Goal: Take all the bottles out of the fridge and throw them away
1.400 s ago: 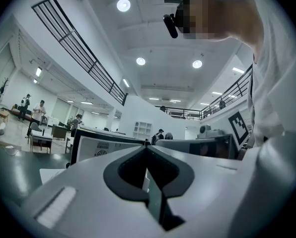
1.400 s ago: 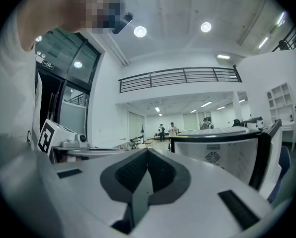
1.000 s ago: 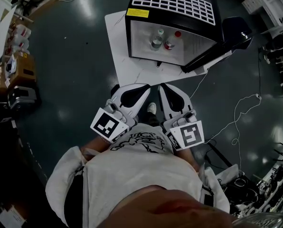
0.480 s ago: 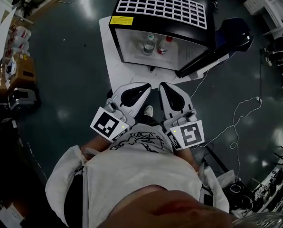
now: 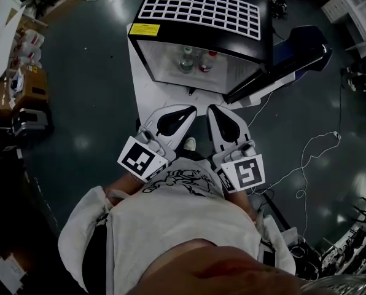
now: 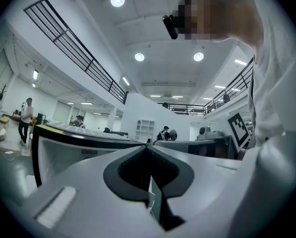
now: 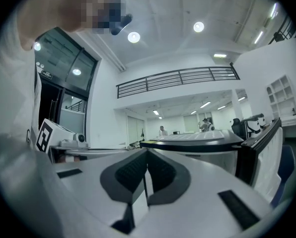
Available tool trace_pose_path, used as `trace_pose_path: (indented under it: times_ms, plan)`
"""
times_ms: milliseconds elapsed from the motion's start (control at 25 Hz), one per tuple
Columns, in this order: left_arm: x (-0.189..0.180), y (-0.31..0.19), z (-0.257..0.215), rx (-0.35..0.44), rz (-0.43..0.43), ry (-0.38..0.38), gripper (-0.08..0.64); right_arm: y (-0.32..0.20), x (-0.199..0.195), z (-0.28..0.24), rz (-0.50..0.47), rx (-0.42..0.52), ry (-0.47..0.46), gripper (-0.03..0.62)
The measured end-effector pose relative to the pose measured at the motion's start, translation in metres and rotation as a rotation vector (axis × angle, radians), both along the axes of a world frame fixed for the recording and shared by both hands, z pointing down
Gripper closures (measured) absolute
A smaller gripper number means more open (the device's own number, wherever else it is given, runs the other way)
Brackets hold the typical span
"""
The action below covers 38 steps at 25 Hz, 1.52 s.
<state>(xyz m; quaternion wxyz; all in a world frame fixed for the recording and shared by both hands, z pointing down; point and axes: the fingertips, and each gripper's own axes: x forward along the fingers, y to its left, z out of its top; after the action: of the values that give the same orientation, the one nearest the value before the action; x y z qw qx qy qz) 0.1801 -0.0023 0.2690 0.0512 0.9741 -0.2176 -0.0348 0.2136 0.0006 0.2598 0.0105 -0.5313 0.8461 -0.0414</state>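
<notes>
A black mini fridge with a white grille top stands on the floor ahead, its door swung open to the right. Inside stand a clear bottle with a green cap and a bottle with a red cap. My left gripper and right gripper are held side by side in front of my chest, short of the fridge, pointing at it. Both are shut with nothing between the fingers. The left gripper sees the fridge body to its left. The right gripper sees the fridge top and door.
A white board lies under the fridge. Thin cables trail over the dark floor at the right. Boxes and gear line the left edge. My shoe shows between the grippers. A person stands far off at the left.
The fridge has shifted left and drawn closer in the head view as I walk toward it. Both grippers keep the same shut pose in front of my chest.
</notes>
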Motion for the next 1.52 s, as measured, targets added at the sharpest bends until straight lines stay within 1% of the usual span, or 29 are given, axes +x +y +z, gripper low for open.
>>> trace_pose_path:
  times_ms: [200, 360, 480, 600, 760, 1200, 1360, 1520]
  plan:
    - [0.012, -0.006, 0.003, 0.002, -0.043, -0.016, 0.551, -0.005, 0.015, 0.003, -0.032, -0.001, -0.010, 0.583]
    - [0.016, -0.011, 0.006, 0.000, -0.080, -0.013, 0.551, -0.008, 0.023, 0.009, -0.049, -0.008, -0.006, 0.583]
    - [0.016, -0.015, 0.009, -0.007, -0.097, -0.014, 0.551, -0.011, 0.024, 0.012, -0.057, -0.014, 0.001, 0.583]
    - [0.015, -0.021, 0.016, -0.010, -0.108, -0.032, 0.551, -0.019, 0.022, 0.019, -0.065, -0.012, 0.018, 0.583]
    - [0.007, -0.031, 0.024, -0.013, -0.119, -0.046, 0.551, -0.029, 0.018, 0.023, -0.063, -0.010, 0.022, 0.583]
    - [-0.016, -0.065, 0.027, 0.011, -0.105, -0.044, 0.551, -0.062, -0.011, 0.021, -0.053, 0.020, 0.044, 0.583]
    - [-0.022, -0.076, 0.032, 0.012, -0.100, -0.045, 0.551, -0.074, -0.017, 0.029, -0.050, 0.010, 0.046, 0.581]
    - [-0.027, -0.087, 0.040, 0.000, -0.101, -0.040, 0.551, -0.083, -0.021, 0.040, -0.047, 0.004, 0.075, 0.581]
